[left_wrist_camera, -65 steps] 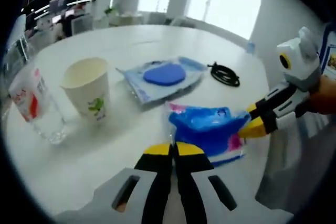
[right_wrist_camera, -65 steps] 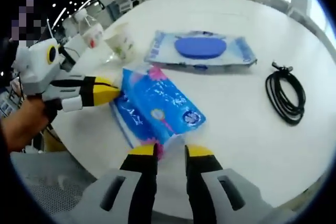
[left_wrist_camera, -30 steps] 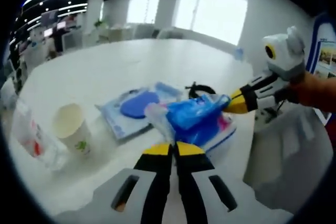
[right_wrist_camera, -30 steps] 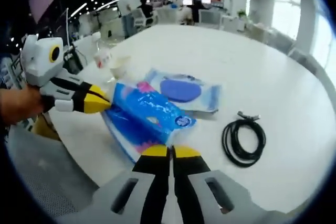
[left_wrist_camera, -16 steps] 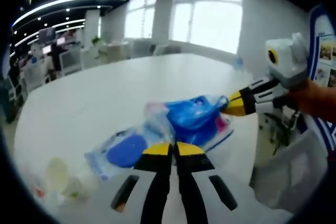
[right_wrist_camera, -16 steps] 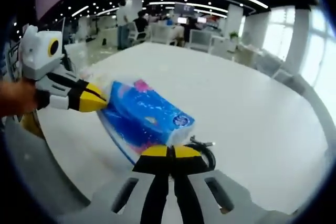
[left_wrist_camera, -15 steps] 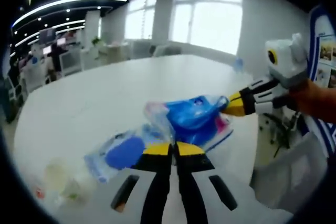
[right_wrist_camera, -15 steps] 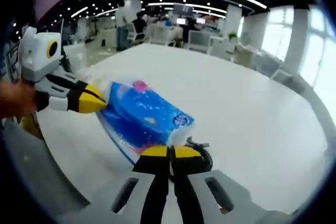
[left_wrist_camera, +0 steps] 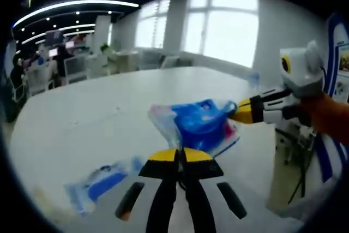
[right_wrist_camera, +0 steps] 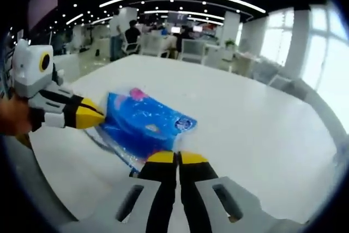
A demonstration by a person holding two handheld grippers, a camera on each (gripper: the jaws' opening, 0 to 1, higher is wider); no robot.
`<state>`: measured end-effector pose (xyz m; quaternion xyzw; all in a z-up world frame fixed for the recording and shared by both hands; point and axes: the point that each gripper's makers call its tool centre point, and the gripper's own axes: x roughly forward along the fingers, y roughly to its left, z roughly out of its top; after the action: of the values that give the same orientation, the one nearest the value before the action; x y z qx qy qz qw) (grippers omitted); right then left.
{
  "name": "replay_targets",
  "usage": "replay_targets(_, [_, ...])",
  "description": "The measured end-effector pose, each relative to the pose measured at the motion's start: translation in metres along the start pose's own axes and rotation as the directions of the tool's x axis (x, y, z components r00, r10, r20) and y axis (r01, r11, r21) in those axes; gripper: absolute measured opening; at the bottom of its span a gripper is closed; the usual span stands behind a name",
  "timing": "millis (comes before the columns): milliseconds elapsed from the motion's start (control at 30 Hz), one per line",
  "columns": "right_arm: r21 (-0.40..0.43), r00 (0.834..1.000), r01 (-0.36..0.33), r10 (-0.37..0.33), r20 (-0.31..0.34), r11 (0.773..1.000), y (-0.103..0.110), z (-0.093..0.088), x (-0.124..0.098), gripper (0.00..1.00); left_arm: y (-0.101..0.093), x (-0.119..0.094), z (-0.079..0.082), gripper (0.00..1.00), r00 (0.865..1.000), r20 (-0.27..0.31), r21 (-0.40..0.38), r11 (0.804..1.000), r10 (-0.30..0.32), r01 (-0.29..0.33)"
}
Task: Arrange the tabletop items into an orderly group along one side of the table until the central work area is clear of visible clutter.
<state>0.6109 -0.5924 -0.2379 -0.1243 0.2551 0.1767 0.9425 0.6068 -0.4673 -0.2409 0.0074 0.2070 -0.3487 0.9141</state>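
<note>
We hold the blue tissue pack (left_wrist_camera: pixel 203 126) (right_wrist_camera: pixel 143 125) pinched between left gripper (left_wrist_camera: pixel 181 155) and right gripper (right_wrist_camera: pixel 170 157), now raised higher off the white table (left_wrist_camera: pixel 87 113) toward twelve o'clock, leaving the blue pouch (left_wrist_camera: pixel 101 184) behind at seven

Left gripper view: faces the windows, close above the surface (left_wrist_camera: pixel 82 107).
Right gripper view: faces the office interior.
Shared: blue packet (left_wrist_camera: pixel 202 126), seen from opposite ends.

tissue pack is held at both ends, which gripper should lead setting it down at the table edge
Probably the left. The tissue pack hangs lifted between both shut grippers, and the left gripper looks over the wipes packet on the table, so it sees where things lie.
</note>
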Motion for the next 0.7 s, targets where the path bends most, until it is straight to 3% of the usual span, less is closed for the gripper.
replay_targets(267, [-0.004,0.999,0.039,-0.039,0.016,0.999,-0.043,0.002,0.024,0.01,-0.002,0.046,0.015,0.0,1.0,-0.01,0.025,1.0,0.016,-0.016])
replay_targets(500, [0.003,0.999,0.035,-0.035,-0.01,0.999,-0.064,-0.015,0.059,0.01,0.007,0.086,0.002,0.0,0.997,-0.072,0.045,0.998,0.035,-0.032])
replay_targets(700, [0.004,0.999,0.01,-0.01,-0.039,1.0,-0.075,-0.028,0.088,0.01,0.014,0.108,-0.013,0.01,0.991,-0.122,0.05,0.998,0.047,-0.041])
